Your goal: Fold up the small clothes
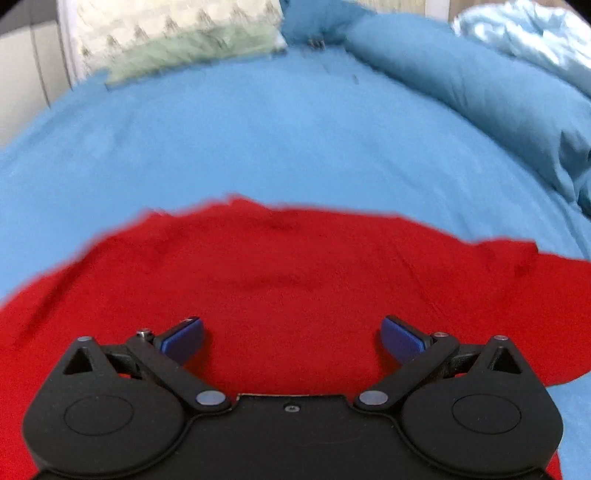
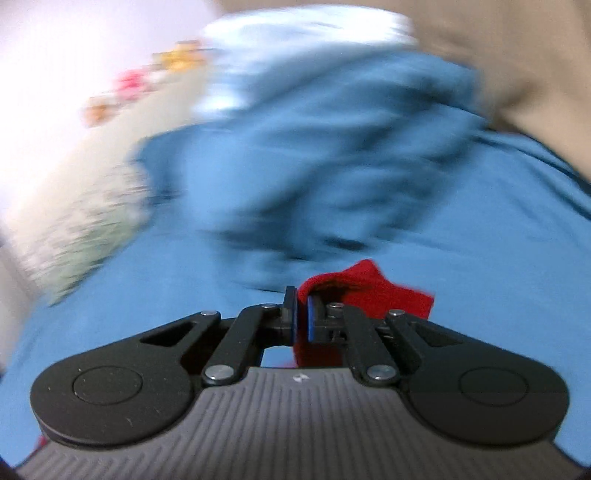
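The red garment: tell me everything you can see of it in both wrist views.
The red garment is plain, soft-looking cloth with no visible print. It lies mostly spread on the blue bedsheet, lightly wrinkled, with an uneven far edge. The left gripper hovers open over it without gripping. In the right wrist view, a bunched fold of it is pinched in the shut right gripper.

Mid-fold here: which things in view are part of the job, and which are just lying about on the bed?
In the job:
red garment, spread on the blue sheet
right gripper, shut on a bunch of the red cloth
left gripper, open above the garment

Lying about:
patterned pillow
blue duvet
pale blue bedding
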A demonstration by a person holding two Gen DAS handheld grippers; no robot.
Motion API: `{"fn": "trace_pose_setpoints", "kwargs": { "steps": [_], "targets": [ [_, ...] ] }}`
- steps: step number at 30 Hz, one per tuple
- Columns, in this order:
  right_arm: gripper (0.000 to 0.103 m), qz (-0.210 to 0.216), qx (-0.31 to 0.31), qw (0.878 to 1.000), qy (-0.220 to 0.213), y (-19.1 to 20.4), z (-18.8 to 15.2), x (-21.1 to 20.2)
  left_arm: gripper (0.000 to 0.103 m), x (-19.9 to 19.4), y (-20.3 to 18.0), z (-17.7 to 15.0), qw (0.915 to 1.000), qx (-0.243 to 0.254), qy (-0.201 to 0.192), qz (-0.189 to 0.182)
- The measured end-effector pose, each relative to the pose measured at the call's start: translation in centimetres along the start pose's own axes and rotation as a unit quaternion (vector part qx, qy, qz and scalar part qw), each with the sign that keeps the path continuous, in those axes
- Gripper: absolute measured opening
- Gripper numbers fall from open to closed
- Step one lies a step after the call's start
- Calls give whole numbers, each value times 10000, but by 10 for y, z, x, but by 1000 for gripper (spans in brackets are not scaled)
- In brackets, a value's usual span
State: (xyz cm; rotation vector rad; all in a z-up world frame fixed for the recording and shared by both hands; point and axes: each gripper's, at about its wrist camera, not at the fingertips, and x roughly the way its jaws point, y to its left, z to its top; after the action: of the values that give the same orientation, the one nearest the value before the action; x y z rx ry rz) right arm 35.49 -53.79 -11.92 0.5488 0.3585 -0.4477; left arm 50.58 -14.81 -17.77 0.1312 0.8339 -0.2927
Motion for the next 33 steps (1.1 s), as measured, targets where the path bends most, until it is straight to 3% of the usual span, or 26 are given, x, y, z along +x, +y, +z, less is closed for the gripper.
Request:
{"fn": "trace_pose_setpoints", "kwargs": {
  "steps": [2,4,6,9,12,14,18,20,21,22,26,30,33],
  "targets": [
    [20,714,-393,9967,-8,55,2,-7,103,-20,18,4,9996,-4,-277,80],
    [20,1518,-701,9859,91,111,-11,-9,103,-43,40,1,9984,-130,-535,138],
    [20,2276,-970,9679,435,166,-40,-2,103,-60,64,-5,9965,-289,-732,274],
    [20,2804,-1405,9439,1031,227,-108,19,103,-73,93,-14,9933,-439,-882,607],
    [20,2756,-2129,9234,1611,263,-189,42,103,-72,112,-22,9910,-542,-822,908],
    [20,2634,-2535,9120,1859,271,-230,50,103,-68,123,-23,9922,-687,-672,800],
    [24,2562,-2994,9028,1723,269,-254,41,103,-61,126,-20,9958,-707,-517,257],
    [48,2562,-3114,8993,1690,268,-250,31,103,-58,111,-18,9972,-550,-506,99],
    [69,2548,-3162,8987,1657,265,-248,26,103,-55,105,-15,9976,-498,-472,-8],
    [81,2515,-3181,9008,1549,259,-245,17,103,-50,100,-13,9979,-460,-423,-142],
    [83,2222,-3188,9112,1368,233,-232,-14,103,-23,80,-8,9964,-540,-118,-647],
    [83,1797,-3140,9235,1274,204,-225,-38,96,-1,71,-15,9929,-933,-10,-741],
    [83,1683,-2907,9338,1234,184,-221,-53,81,8,70,-15,9938,-989,-14,-515]
  ]
}}
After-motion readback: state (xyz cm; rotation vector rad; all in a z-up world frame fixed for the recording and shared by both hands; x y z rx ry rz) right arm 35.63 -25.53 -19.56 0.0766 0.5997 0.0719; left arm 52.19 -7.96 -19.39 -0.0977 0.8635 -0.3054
